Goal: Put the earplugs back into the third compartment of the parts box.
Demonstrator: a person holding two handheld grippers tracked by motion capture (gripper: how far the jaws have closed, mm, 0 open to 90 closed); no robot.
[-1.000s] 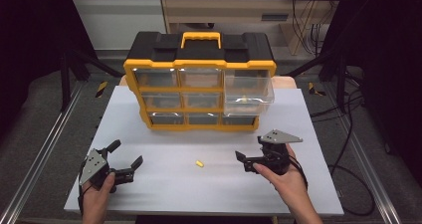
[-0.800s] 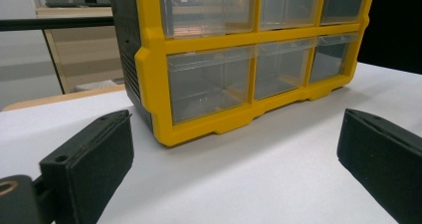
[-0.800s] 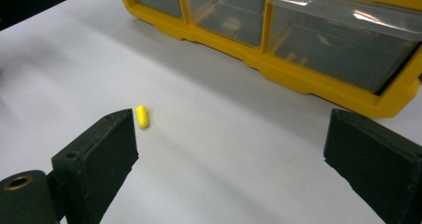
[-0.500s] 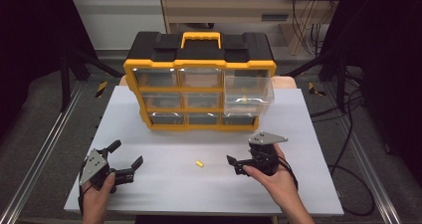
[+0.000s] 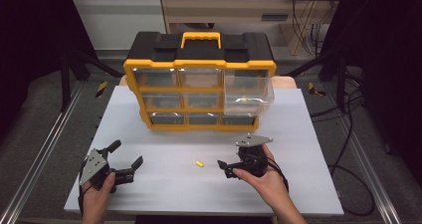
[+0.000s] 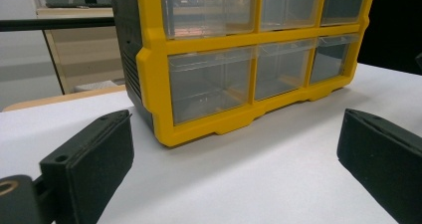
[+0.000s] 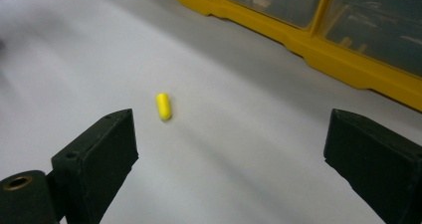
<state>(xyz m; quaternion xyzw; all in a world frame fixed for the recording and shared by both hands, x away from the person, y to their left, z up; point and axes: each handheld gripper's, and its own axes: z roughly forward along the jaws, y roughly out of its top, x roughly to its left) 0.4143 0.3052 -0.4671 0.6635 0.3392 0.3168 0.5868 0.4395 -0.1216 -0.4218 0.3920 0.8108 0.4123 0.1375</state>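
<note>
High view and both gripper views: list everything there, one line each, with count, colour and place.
Drawer organiser: one, yellow frame with black top and yellow handle, at the far middle of the table.
Clear drawers: nine in three rows; the top right drawer is pulled out, with a small yellow piece inside.
Yellow capsule: one, lying on the table in front of the organiser, just ahead of the right gripper's jaws.
Table: one, white top.
Cables: black, on the floor to the right.
Left gripper: black, near left, jaws wide apart.
Right gripper: black, near right of centre, jaws wide apart, aimed at the capsule.
</note>
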